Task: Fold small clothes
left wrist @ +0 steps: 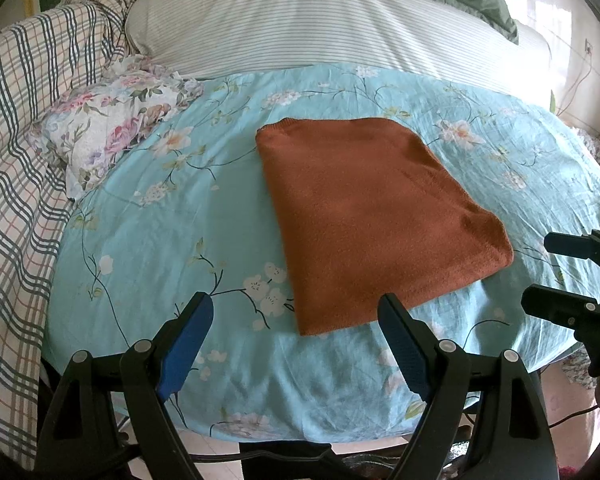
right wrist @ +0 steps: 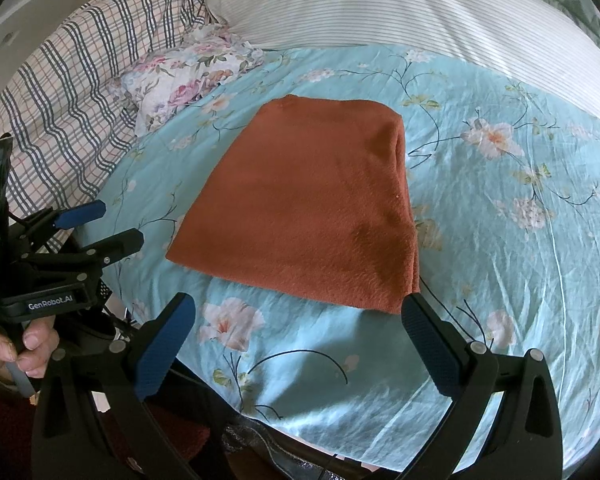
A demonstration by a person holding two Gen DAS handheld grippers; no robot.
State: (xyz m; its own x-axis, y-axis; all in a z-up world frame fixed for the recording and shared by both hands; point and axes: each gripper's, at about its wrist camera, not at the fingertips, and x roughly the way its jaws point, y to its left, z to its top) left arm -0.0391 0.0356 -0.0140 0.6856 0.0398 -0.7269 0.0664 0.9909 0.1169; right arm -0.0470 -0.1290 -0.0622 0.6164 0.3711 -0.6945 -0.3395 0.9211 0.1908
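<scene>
Rust-orange knit, a small garment folded into a neat flat rectangle, lies in the middle of the bed on a turquoise flowered sheet. Both tools hang over the near edge of the bed, tilted down toward it. The left gripper has its blue-padded jaws spread wide and released, nothing between them; its right tip sits just beside the garment's near corner. The right gripper is likewise spread and empty, one tip close to the folded edge. A hand grips the left tool's handle. Beyond lie a floral pillow, a plaid blanket and a striped duvet.
</scene>
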